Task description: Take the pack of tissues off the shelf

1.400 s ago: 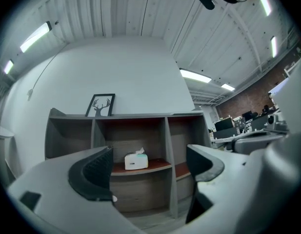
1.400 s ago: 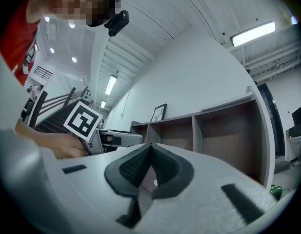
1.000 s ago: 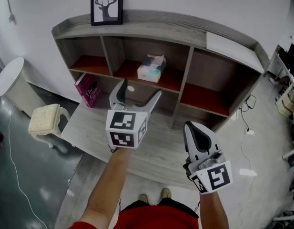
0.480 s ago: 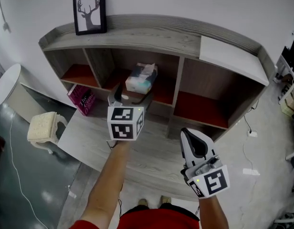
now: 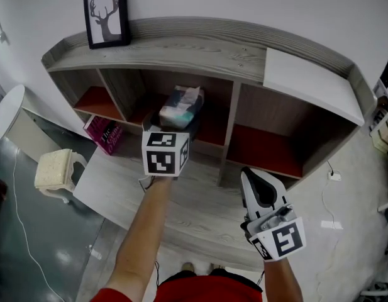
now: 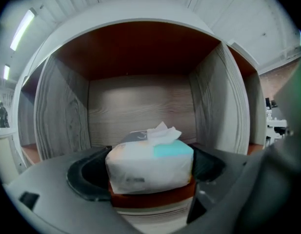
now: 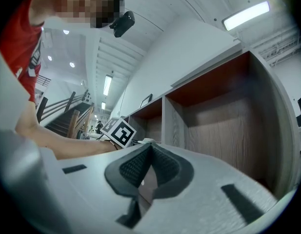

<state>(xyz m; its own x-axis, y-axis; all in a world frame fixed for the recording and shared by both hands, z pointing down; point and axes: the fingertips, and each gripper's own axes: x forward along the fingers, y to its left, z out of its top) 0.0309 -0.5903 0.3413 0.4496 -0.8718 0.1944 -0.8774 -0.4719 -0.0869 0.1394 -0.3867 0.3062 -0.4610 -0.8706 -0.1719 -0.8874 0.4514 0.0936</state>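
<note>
The pack of tissues (image 5: 180,106) is a white wrapped pack with a teal patch and one tissue sticking up. It lies on the red floor of the middle compartment of the grey wooden shelf (image 5: 200,49). My left gripper (image 5: 173,124) has reached into that compartment and stands open. In the left gripper view the pack (image 6: 150,162) sits between the two dark pads (image 6: 87,177), one on each side. My right gripper (image 5: 261,184) hangs low at the right, shut and empty, away from the shelf. Its pads (image 7: 133,167) meet at the tip.
A framed deer picture (image 5: 107,12) stands on the shelf top at the left, and a white panel (image 5: 310,80) lies on it at the right. A pink book (image 5: 104,134) leans in the lower left compartment. A cushioned stool (image 5: 55,168) and a round white table (image 5: 8,109) stand on the floor at left.
My left gripper has moved forward into the middle compartment, and its jaws now flank the tissue pack. The right gripper has barely moved.
</note>
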